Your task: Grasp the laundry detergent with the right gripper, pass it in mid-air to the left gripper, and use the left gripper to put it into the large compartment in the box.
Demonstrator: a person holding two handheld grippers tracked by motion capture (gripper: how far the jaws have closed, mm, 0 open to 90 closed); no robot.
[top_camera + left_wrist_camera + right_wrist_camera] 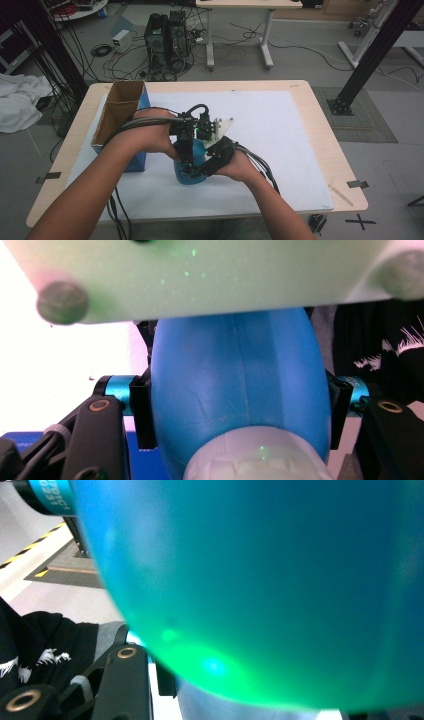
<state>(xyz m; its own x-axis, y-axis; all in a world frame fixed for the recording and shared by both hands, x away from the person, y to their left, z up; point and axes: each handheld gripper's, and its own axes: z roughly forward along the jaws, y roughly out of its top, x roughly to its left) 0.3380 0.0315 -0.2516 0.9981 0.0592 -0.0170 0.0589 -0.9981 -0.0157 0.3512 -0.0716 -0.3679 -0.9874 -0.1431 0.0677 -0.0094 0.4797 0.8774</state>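
Note:
A blue plastic bottle (192, 167) stands on the white sheet near the middle of the table, with both grippers closed around it. My left gripper (184, 150) comes at it from above and from the left. In the left gripper view its two black pads (142, 412) press on the sides of the bottle (240, 385), just past the white cap (260, 457). My right gripper (205, 167) holds the bottle from the right, low down. In the right gripper view the bottle's blue wall (260, 580) sits right against the lens, and one black finger (125, 675) shows at its left.
An open cardboard box (120, 112) with a blue side stands upright at the table's left. A white sheet (280, 130) covers most of the wooden table (327, 130). The pale plate (200, 275) of my right gripper hangs over the bottle in the left gripper view.

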